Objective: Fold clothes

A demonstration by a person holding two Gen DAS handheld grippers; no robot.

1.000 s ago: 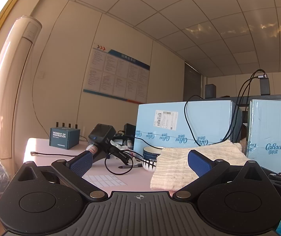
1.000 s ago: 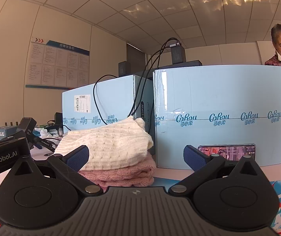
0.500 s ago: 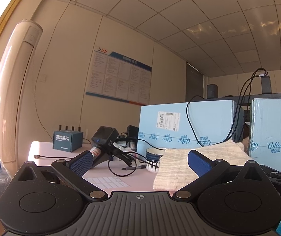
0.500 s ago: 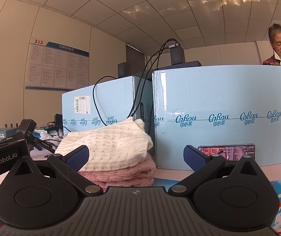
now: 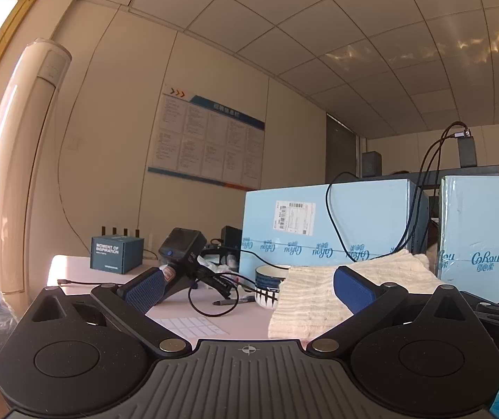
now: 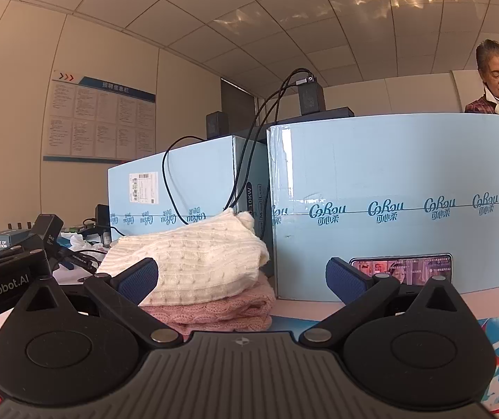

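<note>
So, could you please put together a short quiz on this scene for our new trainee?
1. True or false: the cream knit sweater lies on top of the pink knit sweater.
2. Which state is the right gripper in? A) open, holding nothing B) shut on a sweater C) shut on a cable
3. Fill in: beside the cream sweater, in the left wrist view, stands a blue-patterned ____.

Key: 1 true; 2 A; 3 bowl.

Each gripper, left [image 5: 246, 288] and right [image 6: 241, 278], is matte black plastic: a ribbed grey-black centre plate with a small crosshair mark, two round discs at the sides, silver screws at the finger pivots, and angled black fingers [image 5: 143, 288] faced with textured blue pads [image 6: 345, 280].
</note>
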